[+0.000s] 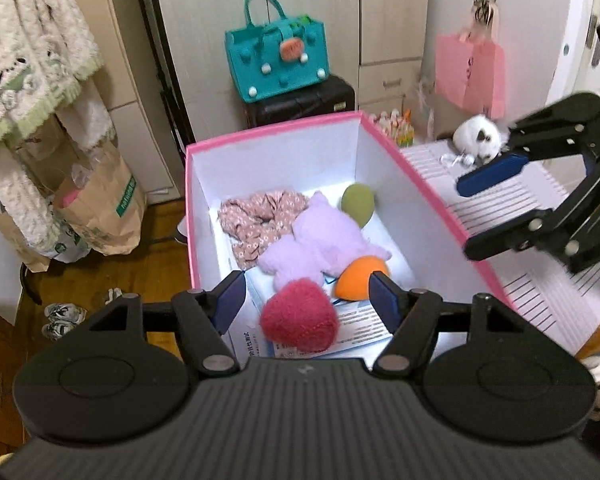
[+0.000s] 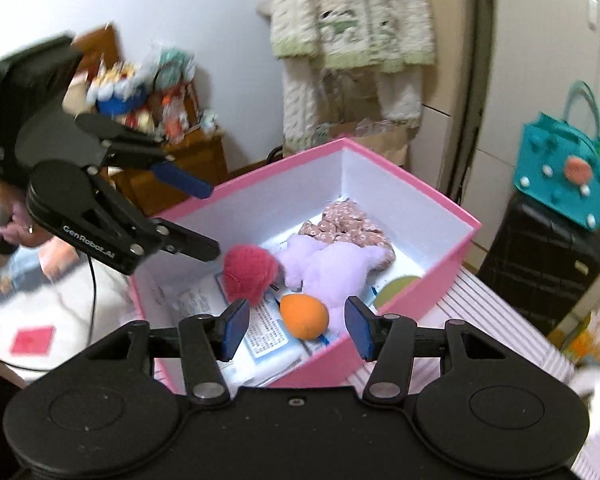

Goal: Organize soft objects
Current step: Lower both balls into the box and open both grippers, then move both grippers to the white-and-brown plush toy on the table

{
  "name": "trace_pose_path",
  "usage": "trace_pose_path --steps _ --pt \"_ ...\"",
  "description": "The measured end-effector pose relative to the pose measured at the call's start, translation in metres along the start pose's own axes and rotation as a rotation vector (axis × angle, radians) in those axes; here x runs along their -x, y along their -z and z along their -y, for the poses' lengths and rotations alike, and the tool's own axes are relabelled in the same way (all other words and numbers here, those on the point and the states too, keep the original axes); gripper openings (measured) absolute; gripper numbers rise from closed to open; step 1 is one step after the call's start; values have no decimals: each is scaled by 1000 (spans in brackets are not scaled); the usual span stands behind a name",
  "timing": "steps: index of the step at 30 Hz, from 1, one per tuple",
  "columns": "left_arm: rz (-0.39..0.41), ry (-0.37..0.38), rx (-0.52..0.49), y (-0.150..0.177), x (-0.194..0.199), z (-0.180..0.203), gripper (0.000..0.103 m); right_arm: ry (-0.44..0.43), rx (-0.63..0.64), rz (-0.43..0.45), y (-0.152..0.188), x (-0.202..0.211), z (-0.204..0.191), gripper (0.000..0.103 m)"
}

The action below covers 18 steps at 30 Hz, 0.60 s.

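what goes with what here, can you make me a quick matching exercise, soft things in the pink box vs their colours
Things:
1. heart-shaped plush
2. egg-shaped sponge nearest the heart
3. egg-shaped sponge at the far side of the box
4. plush bear

Colours:
a. lilac
b. orange
c. red
d. olive green

Pairs: 1-c, 2-b, 3-d, 4-a

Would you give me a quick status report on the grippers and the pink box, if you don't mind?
Left gripper open, empty. Right gripper open, empty. Pink box holds red pompom, purple plush, orange ball. White plush outside the box; nothing blocking.
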<state>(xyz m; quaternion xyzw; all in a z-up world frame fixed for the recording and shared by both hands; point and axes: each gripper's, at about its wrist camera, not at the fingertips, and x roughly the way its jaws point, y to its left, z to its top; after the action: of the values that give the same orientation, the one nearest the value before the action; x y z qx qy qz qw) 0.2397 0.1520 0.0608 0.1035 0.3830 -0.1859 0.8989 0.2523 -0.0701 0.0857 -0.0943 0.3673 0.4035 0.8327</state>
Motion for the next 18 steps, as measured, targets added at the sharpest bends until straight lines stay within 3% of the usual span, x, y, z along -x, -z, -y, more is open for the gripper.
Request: trace_pose_path --steps 6,18 --pt "53 7 7 -2 36 18 69 31 -76 38 19 42 10 60" --pt "125 93 -5 -30 62 82 73 211 -64 120 67 123 17 66"
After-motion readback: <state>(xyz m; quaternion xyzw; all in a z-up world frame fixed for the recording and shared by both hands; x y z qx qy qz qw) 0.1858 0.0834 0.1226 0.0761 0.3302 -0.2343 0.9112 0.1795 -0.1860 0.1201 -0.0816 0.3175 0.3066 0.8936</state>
